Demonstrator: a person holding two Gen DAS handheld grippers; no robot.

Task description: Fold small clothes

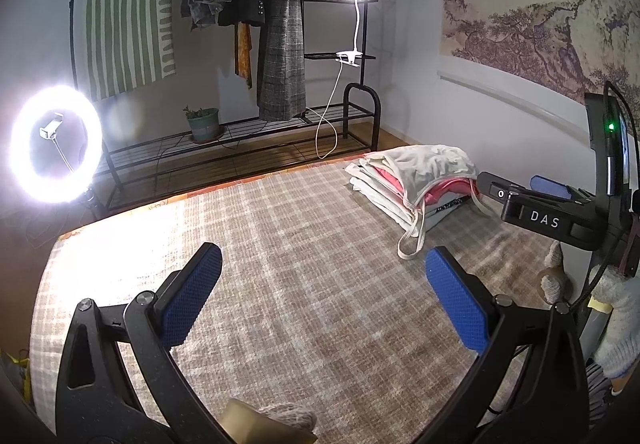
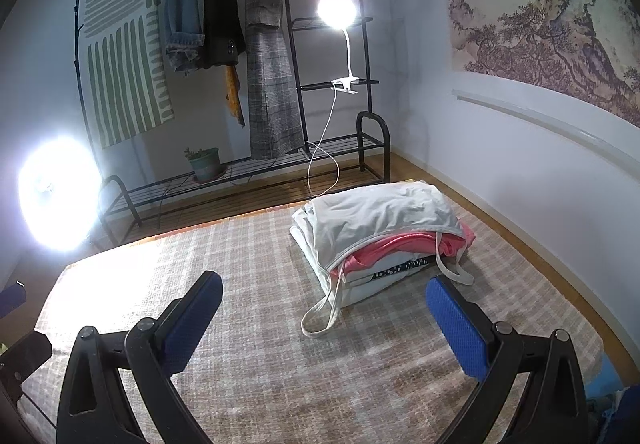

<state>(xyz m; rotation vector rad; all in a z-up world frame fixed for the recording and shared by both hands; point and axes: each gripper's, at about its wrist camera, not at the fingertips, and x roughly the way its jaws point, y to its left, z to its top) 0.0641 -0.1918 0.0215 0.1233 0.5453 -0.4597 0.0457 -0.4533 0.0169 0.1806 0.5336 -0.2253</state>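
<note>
A stack of folded small clothes (image 2: pixel 380 228) lies at the far right of the checked brown cloth (image 2: pixel 260 324). A white strappy top lies on top, with pink, white and dark patterned pieces under it, and its straps (image 2: pixel 324 308) trail toward me. The stack also shows in the left wrist view (image 1: pixel 416 179). My left gripper (image 1: pixel 324 284) is open and empty above the bare cloth, left of the stack. My right gripper (image 2: pixel 324 308) is open and empty just in front of the stack. Its body shows at the right of the left wrist view (image 1: pixel 552 211).
A black clothes rack (image 2: pixel 280 83) with hanging coats, a green plant pot (image 2: pixel 206 163) and a clip lamp (image 2: pixel 338 13) stands behind the cloth. A bright ring light (image 1: pixel 56 143) stands at the left. A white wall with a landscape painting (image 2: pixel 540 11) runs along the right.
</note>
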